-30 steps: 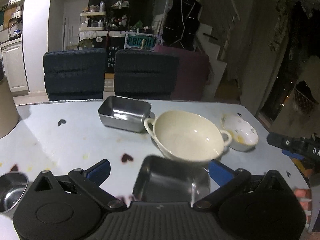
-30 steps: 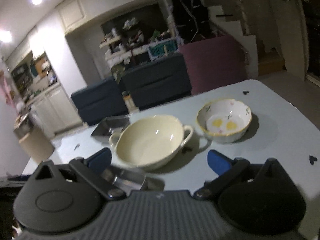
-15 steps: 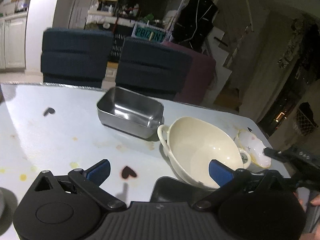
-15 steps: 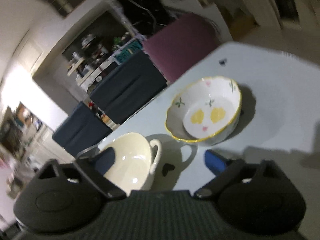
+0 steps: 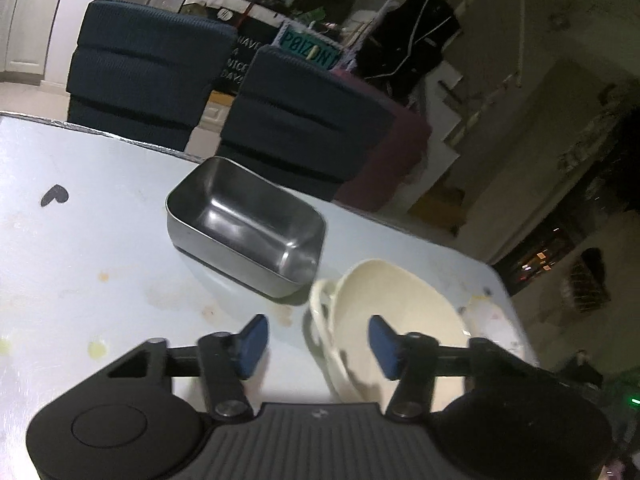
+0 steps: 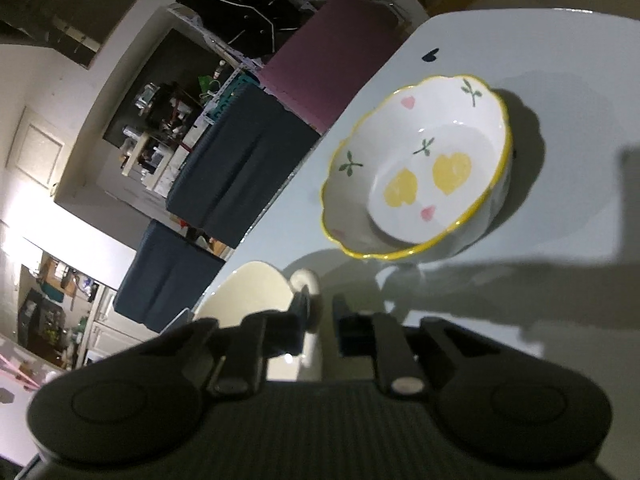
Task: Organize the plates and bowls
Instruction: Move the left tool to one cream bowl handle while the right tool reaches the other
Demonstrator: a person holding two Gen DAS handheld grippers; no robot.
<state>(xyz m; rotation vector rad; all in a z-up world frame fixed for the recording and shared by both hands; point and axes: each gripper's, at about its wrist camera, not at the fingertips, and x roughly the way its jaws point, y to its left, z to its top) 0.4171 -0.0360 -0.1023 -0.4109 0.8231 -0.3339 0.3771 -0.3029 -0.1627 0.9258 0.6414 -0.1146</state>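
Left wrist view: pale desk with small stains and a dark heart mark at far left. Rectangular steel pan sitting empty at frame centre. Cream two-handled bowl at lower right of centre, its near handle and rim lying between the blue fingers of the left gripper. Fingers just closing in, half spread, one outside the handle and one over the bowl's inside, neither pad clearly pressing. Two dark blue chairs beyond the desk's far edge, a maroon chair to their right, cluttered shelves behind.

Right wrist view, rolled sideways: right gripper at lower centre, fingers just drawn nearly together and pinching the cream bowl's other handle. Cream bowl's rim just left of the fingers. White scalloped bowl with yellow edge, yellow hearts, pink hearts and green sprigs standing on the desk at right of centre, apart from the cream bowl. Long shadows across the desk below it.
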